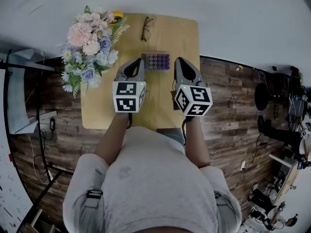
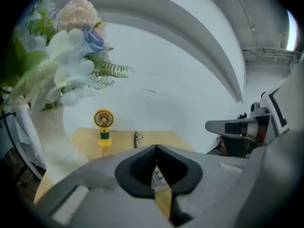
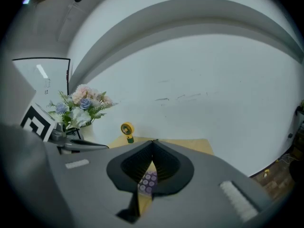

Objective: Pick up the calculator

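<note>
Holding both tools over the tabletop [image 1: 160,101], you bracket the calculator [image 1: 156,61], which lies flat near the board's middle, keys up, just beside and between the two tips. Your left hand-held gripper [image 1: 137,62] has its jaws fully together with nothing in them. Your right hand-held gripper [image 1: 181,61] is likewise closed and empty, its own view showing the purple keys just beyond the jaws. Flanking the target from both sides probably leaves either tool free to take it, though closed jaws must part first. The flowers [image 1: 90,47], fan [image 1: 116,16] and glasses [image 1: 146,28] sit toward the far and left edges, apart from the calculator, so the approach looks unobstructed.
</note>
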### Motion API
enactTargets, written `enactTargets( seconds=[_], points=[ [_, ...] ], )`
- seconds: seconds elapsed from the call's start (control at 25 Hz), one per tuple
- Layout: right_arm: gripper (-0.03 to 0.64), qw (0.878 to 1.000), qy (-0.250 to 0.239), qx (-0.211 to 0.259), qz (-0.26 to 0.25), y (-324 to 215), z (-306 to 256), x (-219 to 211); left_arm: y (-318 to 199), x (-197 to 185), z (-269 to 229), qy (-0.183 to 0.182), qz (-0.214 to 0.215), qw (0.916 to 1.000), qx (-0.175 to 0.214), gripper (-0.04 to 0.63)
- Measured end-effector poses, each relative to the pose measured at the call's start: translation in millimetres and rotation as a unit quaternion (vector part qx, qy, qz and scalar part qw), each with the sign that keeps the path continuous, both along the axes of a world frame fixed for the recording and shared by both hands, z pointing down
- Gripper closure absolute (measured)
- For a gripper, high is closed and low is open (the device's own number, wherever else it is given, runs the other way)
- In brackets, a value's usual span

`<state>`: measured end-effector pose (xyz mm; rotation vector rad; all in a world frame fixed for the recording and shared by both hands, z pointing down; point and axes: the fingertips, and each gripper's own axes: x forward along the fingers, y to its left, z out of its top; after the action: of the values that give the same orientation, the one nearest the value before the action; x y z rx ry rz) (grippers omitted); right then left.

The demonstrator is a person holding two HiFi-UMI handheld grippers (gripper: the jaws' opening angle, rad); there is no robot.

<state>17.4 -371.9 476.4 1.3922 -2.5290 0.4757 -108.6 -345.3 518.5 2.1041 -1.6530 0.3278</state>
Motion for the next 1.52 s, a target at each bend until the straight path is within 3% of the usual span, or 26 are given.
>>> enactTargets(
  seconds=[0.2, 0.64, 1.24, 1.52],
  points=[
    [0.614, 0.999, 0.011, -0.050, -0.010, -6, 38, 1, -3, -4, 32, 0.003, -0.018, 0.9988, -0.044, 0.588],
    [0.582, 0.987, 0.021, -0.155, -0.045, -29, 103, 7, -14, -3, 84, 0.019, -0.065, 0.9895, -0.127, 0.501],
    [0.445, 0.964, 0.031, -0.251, -0.082, -39, 164, 7, -19, 5, 128, 0.059, -0.120, 0.9714, -0.196, 0.370],
    [0.407, 0.955, 0.004, -0.284, -0.087, -36, 179, 0, -19, 9, 138, 0.079, -0.123, 0.9674, -0.207, 0.344]
  ],
)
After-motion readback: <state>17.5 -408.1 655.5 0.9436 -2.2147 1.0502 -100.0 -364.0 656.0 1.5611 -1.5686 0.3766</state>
